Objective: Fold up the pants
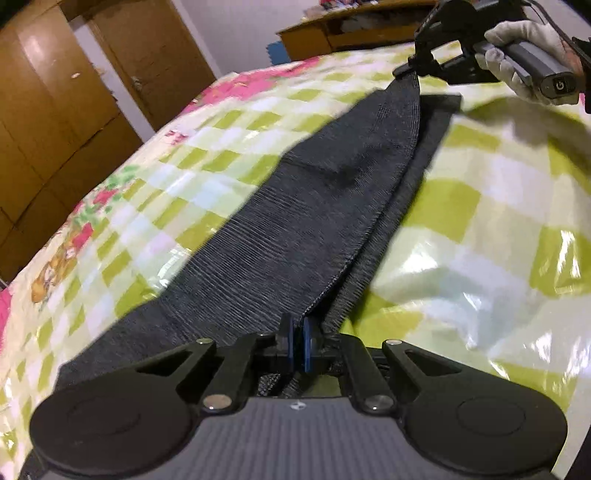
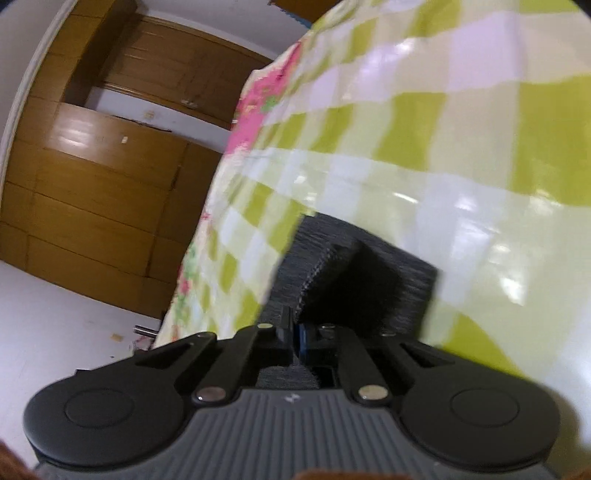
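Dark grey pants [image 1: 314, 221] lie stretched across a bed with a glossy green-and-white checked cover [image 1: 480, 229]. My left gripper [image 1: 297, 332] is shut on the near edge of the pants, its blue pads pinching the fabric. At the far end, the right gripper [image 1: 408, 70], held by a white-gloved hand [image 1: 517, 48], pinches the other end and lifts it slightly off a lower layer of cloth. In the right wrist view, the right gripper [image 2: 295, 332] is shut on a fold of the pants [image 2: 354, 280], whose corner stands up just ahead of the fingers.
Wooden wardrobe doors [image 1: 55, 110] stand beyond the bed's left side. A wooden desk [image 1: 351, 29] with clutter is at the far end. The bed cover's pink floral border [image 2: 255, 107] runs along the edge, with white floor [image 2: 74, 325] below.
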`<move>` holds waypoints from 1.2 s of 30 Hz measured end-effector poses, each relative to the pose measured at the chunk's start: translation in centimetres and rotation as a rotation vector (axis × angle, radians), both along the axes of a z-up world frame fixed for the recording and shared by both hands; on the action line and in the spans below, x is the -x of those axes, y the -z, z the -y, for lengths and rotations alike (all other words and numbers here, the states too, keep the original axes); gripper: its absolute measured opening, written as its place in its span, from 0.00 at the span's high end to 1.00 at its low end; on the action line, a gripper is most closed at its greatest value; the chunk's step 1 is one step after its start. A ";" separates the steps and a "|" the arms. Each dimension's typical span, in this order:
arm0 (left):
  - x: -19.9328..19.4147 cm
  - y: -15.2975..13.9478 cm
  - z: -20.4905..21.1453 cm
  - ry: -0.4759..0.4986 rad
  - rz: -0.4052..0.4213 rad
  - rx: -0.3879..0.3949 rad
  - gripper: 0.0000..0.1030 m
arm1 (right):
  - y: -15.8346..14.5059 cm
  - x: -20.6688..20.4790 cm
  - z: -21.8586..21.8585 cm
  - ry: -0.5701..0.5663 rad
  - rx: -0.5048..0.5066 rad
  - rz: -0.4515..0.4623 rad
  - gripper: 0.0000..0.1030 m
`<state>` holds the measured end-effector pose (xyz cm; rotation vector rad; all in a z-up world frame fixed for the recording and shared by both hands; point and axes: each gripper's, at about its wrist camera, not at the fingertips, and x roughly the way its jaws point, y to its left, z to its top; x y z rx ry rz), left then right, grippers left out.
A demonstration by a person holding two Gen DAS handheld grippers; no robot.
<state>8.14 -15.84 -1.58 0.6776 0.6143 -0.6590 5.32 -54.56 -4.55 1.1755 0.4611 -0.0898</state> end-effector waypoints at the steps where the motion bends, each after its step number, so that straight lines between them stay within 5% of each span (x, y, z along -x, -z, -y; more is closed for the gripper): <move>1: -0.1 -0.3 -0.1 -0.003 0.011 0.003 0.80 | -0.8 -0.5 0.0 -0.006 0.006 0.020 0.96; 5: 0.1 -1.2 -0.4 -0.005 0.022 0.028 0.80 | -4.5 -0.2 -0.4 -0.031 0.043 0.121 0.96; 8: 0.6 -0.4 -0.3 0.009 -0.007 0.024 0.80 | -4.6 2.3 -0.4 -0.004 0.023 0.138 0.96; 14: 1.7 0.1 -0.4 0.028 -0.022 0.000 0.80 | 1.7 2.7 0.7 0.051 0.017 -0.106 0.95; 26: 3.7 -1.9 -6.5 -0.084 -0.049 0.078 0.79 | -7.0 4.1 -4.3 -0.024 0.453 -0.175 0.87; 28: 3.4 -1.8 -8.0 -0.124 -0.046 0.084 0.79 | -7.8 3.8 -6.8 -0.112 0.459 -0.124 0.87; 32: 2.6 -1.4 -11.4 -0.205 -0.028 0.084 0.76 | -8.3 0.1 -15.8 -0.503 0.467 -0.031 0.84; 36: 2.0 -0.5 -14.4 -0.265 -0.009 0.056 0.75 | -7.2 -3.7 -27.0 -0.901 0.624 0.007 0.84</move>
